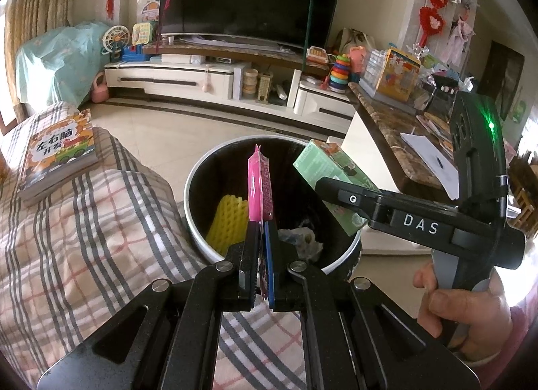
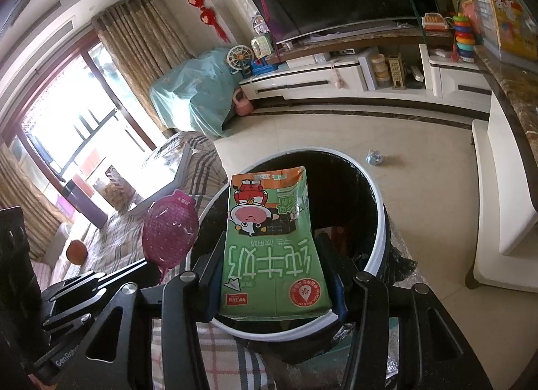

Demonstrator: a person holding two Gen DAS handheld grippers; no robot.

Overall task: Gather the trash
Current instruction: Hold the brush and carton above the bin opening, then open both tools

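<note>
My left gripper [image 1: 261,238] is shut on a flat pink wrapper [image 1: 259,191], held edge-on over the round bin [image 1: 201,168] with a white rim and black liner. Inside the bin lie a yellow foam net [image 1: 228,221] and crumpled plastic [image 1: 299,238]. My right gripper [image 2: 275,255] is shut on a green milk carton [image 2: 272,248], held above the bin's near rim [image 2: 380,208]. The same carton [image 1: 322,168] shows at the right in the left wrist view, and the pink wrapper [image 2: 169,226] at the left in the right wrist view.
A checked blanket [image 1: 84,221] covers the sofa beside the bin, with a children's book [image 1: 59,154] on it. A marble-topped table [image 1: 396,134] stands to the right. A crumpled scrap [image 2: 375,157] lies on the tiled floor beyond the bin. A TV cabinet [image 1: 175,77] lines the far wall.
</note>
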